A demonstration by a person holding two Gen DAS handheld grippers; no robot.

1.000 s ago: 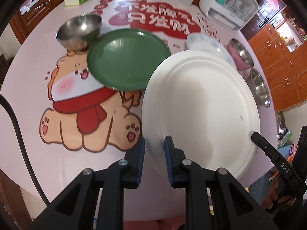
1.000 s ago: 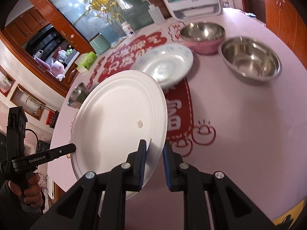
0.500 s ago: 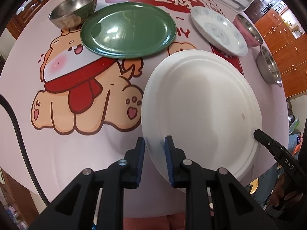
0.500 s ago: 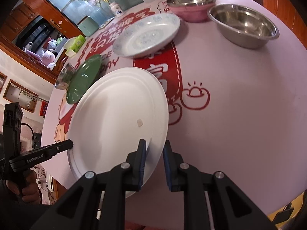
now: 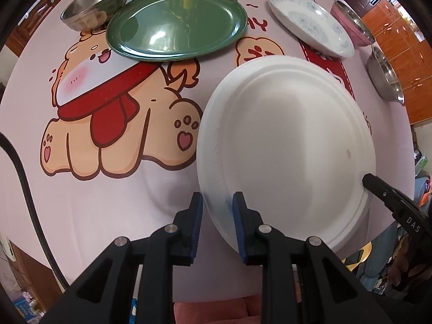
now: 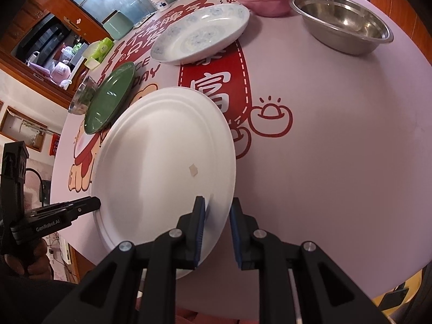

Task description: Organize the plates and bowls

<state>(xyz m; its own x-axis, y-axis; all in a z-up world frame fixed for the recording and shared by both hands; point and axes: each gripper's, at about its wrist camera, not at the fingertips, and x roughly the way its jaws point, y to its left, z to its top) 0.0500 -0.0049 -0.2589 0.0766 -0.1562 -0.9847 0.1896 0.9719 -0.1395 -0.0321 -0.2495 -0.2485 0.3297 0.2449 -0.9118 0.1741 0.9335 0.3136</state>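
Rim of white plate (image 5: 283,145) sits between both claws, left claw (image 5: 217,226) and right claw (image 6: 217,232) clenched on opposite edges.

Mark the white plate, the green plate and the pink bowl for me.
white plate (image 5: 283,140), left wrist view, centre of its face.
green plate (image 5: 175,24), left wrist view, middle of its glossy face.
pink bowl (image 6: 267,4), right wrist view, its pink outer wall.
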